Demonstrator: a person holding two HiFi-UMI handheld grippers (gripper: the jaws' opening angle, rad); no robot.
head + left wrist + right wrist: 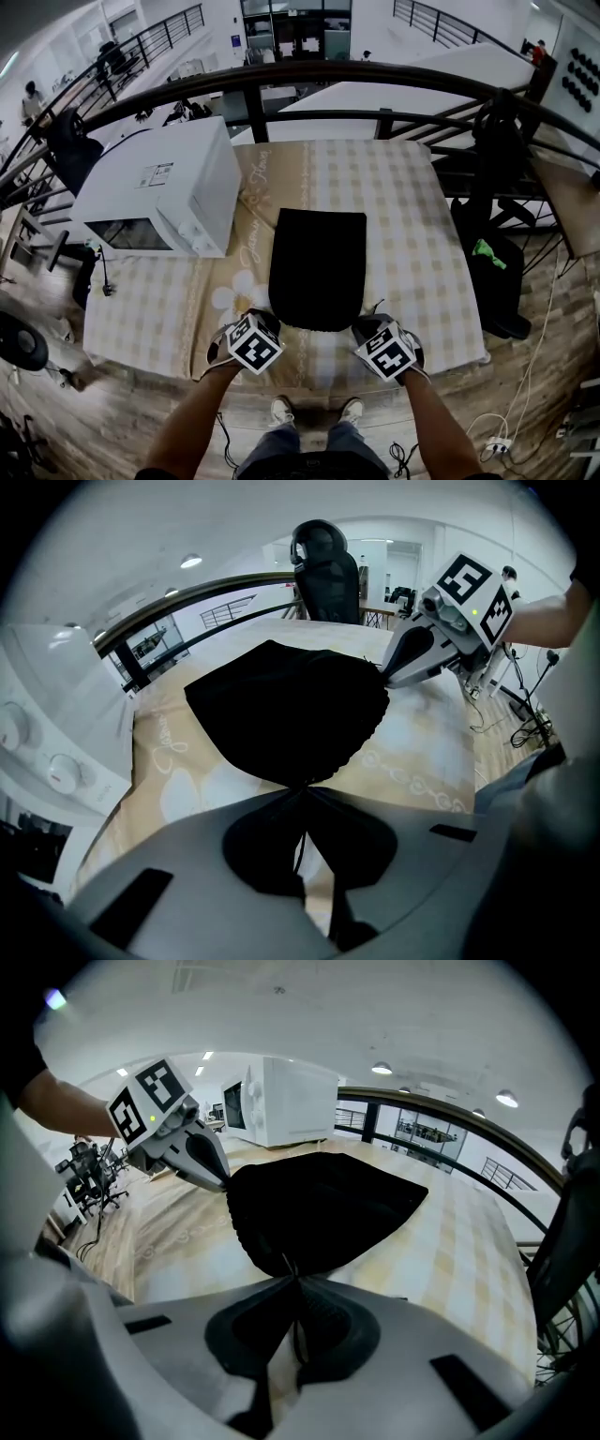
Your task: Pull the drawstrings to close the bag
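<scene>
A black drawstring bag [319, 267] lies flat on the checked tablecloth [412, 234], its mouth toward me. My left gripper [269, 322] is at the mouth's left corner and my right gripper [363, 325] at its right corner. In the left gripper view the jaws [302, 789] are shut at the bag [281, 714] edge, with a thin black drawstring [298, 847] pinched between them. The right gripper view shows the same: jaws [292, 1277] closed on a drawstring [298, 1335] at the bag [319, 1204] corner. Each gripper view shows the other gripper, the right [389, 672] and the left [223, 1183], touching the bag's edge.
A white microwave [159, 187] stands on the table's left part, beside the bag. A dark railing [309, 75] runs behind the table. The table's near edge [319, 370] is just under both grippers. A black office chair [323, 569] stands beyond the table.
</scene>
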